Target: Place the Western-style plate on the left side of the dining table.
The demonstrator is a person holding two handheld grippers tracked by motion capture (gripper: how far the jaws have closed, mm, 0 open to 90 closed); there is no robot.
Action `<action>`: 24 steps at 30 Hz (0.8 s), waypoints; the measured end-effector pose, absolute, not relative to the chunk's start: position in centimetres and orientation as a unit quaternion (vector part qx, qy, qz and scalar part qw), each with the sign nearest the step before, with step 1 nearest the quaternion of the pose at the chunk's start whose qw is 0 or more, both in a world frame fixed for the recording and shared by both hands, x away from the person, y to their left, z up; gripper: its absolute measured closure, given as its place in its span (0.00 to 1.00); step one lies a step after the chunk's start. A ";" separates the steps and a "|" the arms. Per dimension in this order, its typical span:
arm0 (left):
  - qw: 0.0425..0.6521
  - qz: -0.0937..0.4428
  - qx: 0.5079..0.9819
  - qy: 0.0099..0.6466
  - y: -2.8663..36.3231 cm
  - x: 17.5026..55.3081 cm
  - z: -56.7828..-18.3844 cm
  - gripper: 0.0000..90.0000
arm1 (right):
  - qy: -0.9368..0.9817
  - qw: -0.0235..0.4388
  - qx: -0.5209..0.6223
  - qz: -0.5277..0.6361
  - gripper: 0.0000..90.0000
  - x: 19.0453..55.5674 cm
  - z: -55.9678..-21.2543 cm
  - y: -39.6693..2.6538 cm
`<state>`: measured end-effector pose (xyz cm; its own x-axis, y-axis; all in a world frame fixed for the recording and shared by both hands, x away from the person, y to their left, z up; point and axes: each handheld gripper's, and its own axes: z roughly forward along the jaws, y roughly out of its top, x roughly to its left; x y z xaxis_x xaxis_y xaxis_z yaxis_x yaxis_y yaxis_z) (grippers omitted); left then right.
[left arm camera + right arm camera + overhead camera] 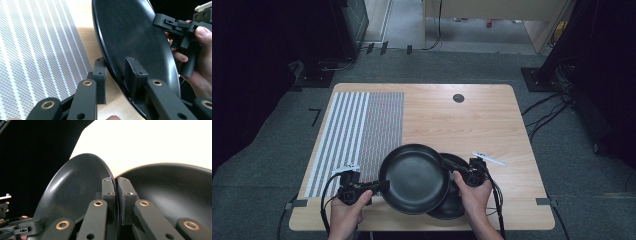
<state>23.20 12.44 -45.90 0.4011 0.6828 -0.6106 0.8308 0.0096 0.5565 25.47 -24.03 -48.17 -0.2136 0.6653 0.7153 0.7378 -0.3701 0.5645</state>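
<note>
Both grippers, left (381, 186) and right (447, 167), pinch opposite rims of the black plate (414, 177) I hold above another plate (451, 202) near the desk's (462, 120) front edge; uneven lifting could slip it free.

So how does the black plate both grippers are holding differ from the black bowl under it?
The plate is shallow and wide; the bowl looks deeper and is mostly hidden beneath it. The plate is pinched at opposite rim edges by the left gripper and the right gripper, while no gripper holds the bowl. The plate appears lifted and tilted; the bowl sits on the table. Both are round and plain black.
</note>
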 end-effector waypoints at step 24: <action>0.472 -0.063 0.640 0.603 21.4 28.0 -44.8 0.80 | -0.604 0.065 -0.596 -0.525 0.93 35.4 -46.0 -13.9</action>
<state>27.97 21.39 -44.80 0.2642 0.7127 -0.6499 0.8314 0.1732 0.5280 35.38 -13.93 -45.97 -0.2804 0.6522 0.7043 0.7883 -0.2621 0.5566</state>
